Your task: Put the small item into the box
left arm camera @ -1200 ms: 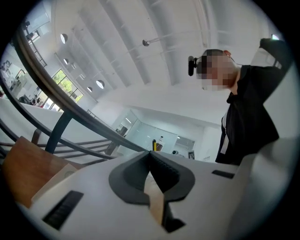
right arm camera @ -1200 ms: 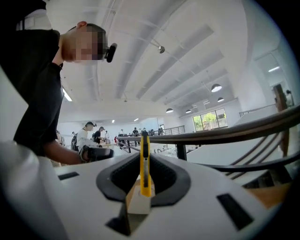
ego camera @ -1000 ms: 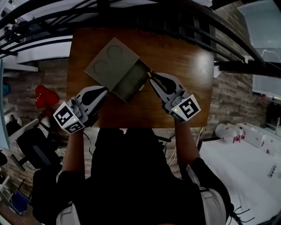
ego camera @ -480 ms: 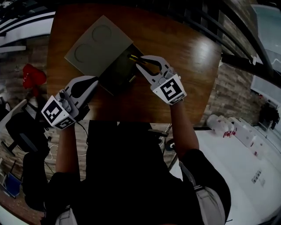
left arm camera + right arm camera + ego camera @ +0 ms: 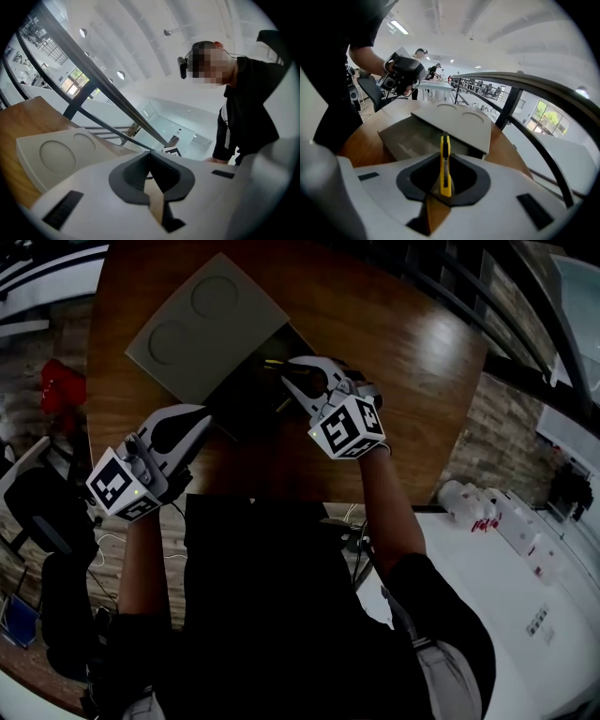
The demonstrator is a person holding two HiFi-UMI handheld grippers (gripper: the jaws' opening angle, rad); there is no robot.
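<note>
On the wooden tabletop (image 5: 403,343) sat a grey box (image 5: 246,395) with its drawer-like tray partly open toward the person. The flat lid (image 5: 197,324), which had two round recesses, covered the far part. Right gripper (image 5: 295,373) was at the open end, with its tips over the near edge of the tray. Its jaws were clamped on the small item, a slim yellow utility knife (image 5: 445,166). Knife was held edge-on, with its long axis in line with the jaws. Back end was pinched between the pads. Dark-tipped front end stuck out forward and pointed at the open tray (image 5: 412,138), just under the lid's edge (image 5: 454,119). Can't tell from either view whether the tip touched the box or only hovered over it. Left gripper (image 5: 150,158) had its jaws fully together with nothing between them. It was held low at the near-left edge of the tabletop, just beside the box's near corner, not touching it as far as the head view showed. Its camera looked across the lid toward the railing.
</note>
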